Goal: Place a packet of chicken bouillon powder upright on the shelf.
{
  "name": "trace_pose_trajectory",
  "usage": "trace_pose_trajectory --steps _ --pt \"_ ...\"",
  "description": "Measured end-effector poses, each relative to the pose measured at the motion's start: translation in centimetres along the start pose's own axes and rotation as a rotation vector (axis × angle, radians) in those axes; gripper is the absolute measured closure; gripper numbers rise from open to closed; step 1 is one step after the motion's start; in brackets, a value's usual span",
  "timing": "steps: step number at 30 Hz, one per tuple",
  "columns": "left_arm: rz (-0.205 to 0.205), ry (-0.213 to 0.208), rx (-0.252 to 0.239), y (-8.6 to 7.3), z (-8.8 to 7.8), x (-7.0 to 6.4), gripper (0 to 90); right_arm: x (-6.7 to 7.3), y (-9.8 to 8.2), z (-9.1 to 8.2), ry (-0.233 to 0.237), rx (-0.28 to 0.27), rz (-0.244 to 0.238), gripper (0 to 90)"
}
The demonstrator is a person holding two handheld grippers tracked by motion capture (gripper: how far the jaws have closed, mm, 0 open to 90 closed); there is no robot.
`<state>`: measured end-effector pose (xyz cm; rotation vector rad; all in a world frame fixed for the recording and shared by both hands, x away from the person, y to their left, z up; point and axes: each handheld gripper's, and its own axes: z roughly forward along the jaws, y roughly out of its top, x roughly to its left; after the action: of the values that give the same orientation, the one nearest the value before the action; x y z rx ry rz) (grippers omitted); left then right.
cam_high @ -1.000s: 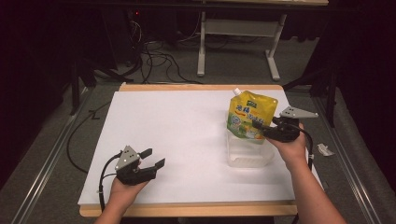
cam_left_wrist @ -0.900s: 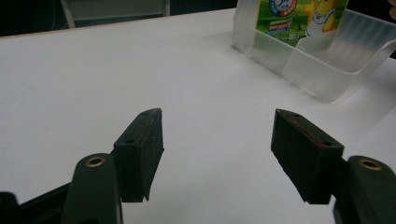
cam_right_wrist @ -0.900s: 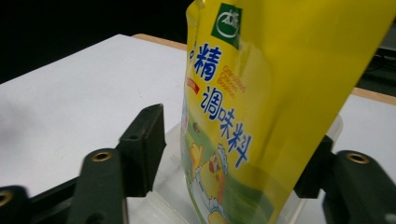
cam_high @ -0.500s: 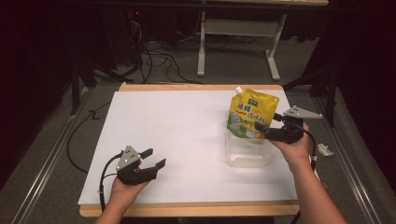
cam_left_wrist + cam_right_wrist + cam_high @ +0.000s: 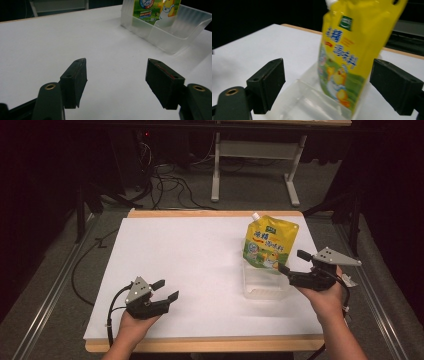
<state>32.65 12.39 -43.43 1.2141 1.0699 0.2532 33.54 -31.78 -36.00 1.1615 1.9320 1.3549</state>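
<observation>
While both hands rest low over the desk (image 5: pixel 200 265), the scene reads as follows.

Right claw (image 5: pixel 292 262): open, its jaws have just been spreading wide; nothing is pressed between the pads, and in the right gripper view (image 5: pixel 329 87) they stand clear on either side of the pouch without touching it.

Pouch (image 5: pixel 270 242): yellow spouted bag with green and cartoon print, standing upright in the clear tub, just ahead of the right claw's tips. In the right gripper view (image 5: pixel 347 57) it rises between and beyond the two jaws, nearer the far jaw, spout at the top.

Clear tub (image 5: pixel 265 287): transparent plastic box on the white desk, just beside the right claw on its left in the high view; the pouch stands at its far end, the near end holds nothing. Below the right claw's jaws in the right gripper view (image 5: pixel 299 100).

Left claw (image 5: pixel 165 290): open, jaws parted with only bare white desk between them, as the left gripper view (image 5: pixel 116 82) shows; held low near the front edge.

Tub from the left claw: well apart, ahead and off to the right of its jaws (image 5: pixel 172 32), with the pouch's lower print showing through and above the wall (image 5: pixel 155 10).

Right hand (image 5: pixel 325 295): wrapped round the claw's body, at the desk's right edge.
</observation>
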Motion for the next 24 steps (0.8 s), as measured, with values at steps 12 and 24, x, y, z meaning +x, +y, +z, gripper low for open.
trace_pose_trajectory --steps 12,24 --pt "0.018 -0.019 0.021 -0.4 0.3 -0.5 32.6 8.9 -0.1 2.6 0.175 0.002 -0.063 12.7" --pt "0.029 -0.007 0.04 -0.8 0.7 -0.3 31.4 11.0 -3.9 4.4 0.261 0.024 -0.066 15.7"
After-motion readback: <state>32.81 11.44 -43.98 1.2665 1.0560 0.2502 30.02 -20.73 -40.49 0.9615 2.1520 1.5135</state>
